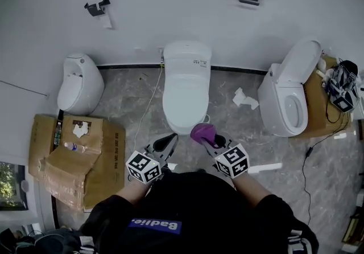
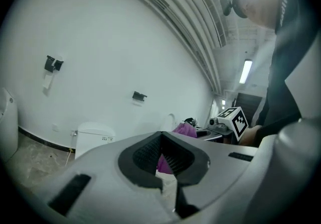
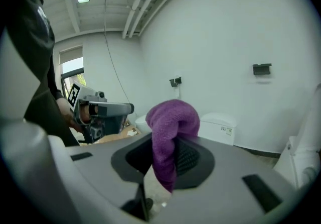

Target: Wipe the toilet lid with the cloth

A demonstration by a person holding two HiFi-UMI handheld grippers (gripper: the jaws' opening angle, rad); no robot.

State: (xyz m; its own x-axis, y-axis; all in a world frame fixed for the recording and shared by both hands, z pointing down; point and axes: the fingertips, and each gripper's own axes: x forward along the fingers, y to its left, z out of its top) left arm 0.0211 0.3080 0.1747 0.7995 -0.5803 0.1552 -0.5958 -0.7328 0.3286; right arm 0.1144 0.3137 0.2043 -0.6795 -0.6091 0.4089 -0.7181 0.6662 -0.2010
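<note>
Purple cloth (image 1: 203,132) near closed toilet lid (image 1: 185,94)

grey marbled tile floor (image 1: 227,125). middle toilet (image 1: 187,56) stands at centre against wall, lid (image 1: 185,96) down. rounded white fixture (image 1: 79,83) to left, near wall. second toilet (image 1: 282,107) to right, set at angle, lid raised. flattened cardboard (image 1: 91,162) on floor at left, in front of rounded fixture; plastic bottle (image 1: 71,146) lying on it. crumpled white paper (image 1: 244,98) between the two toilets. thin cable (image 1: 149,99) trailing beside middle toilet. brown board (image 1: 319,102) behind second toilet. black cable (image 1: 304,164) and white strip (image 1: 265,167) at right.
</note>
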